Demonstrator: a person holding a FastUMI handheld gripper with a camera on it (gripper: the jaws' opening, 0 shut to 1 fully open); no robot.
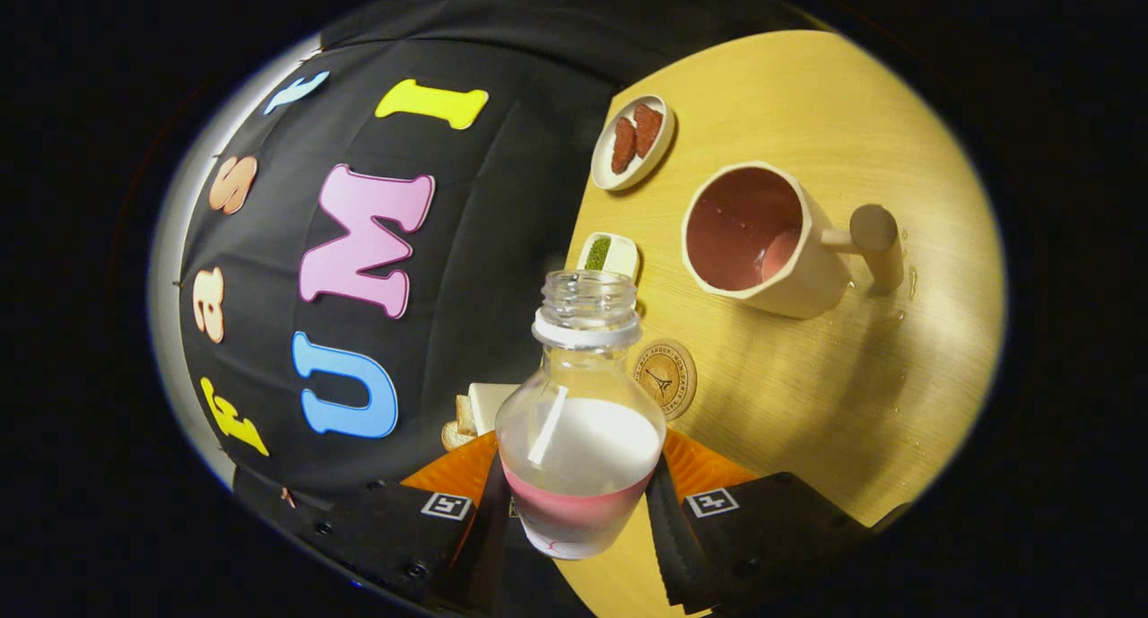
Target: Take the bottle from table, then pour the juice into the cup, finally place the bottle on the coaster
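Between my fingers (581, 501): clear uncapped plastic bottle (581, 421), gripped on both sides, some pink juice left. Cream mug-shaped cup (762, 241) ahead has juice in it, so I judge the pour mostly done. Left: set it on the round cork coaster (668, 378). Pale wooden tabletop (807, 394), droplets near cup.

Jaws of gripper (578, 510) clamp open bottle (581, 412); cup (762, 241), coaster (665, 378) beyond.

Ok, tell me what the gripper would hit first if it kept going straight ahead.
The gripper is shut on the bottle. Straight ahead lies the small white dish, probably first; the coaster sits just off the line. Depth is unclear.
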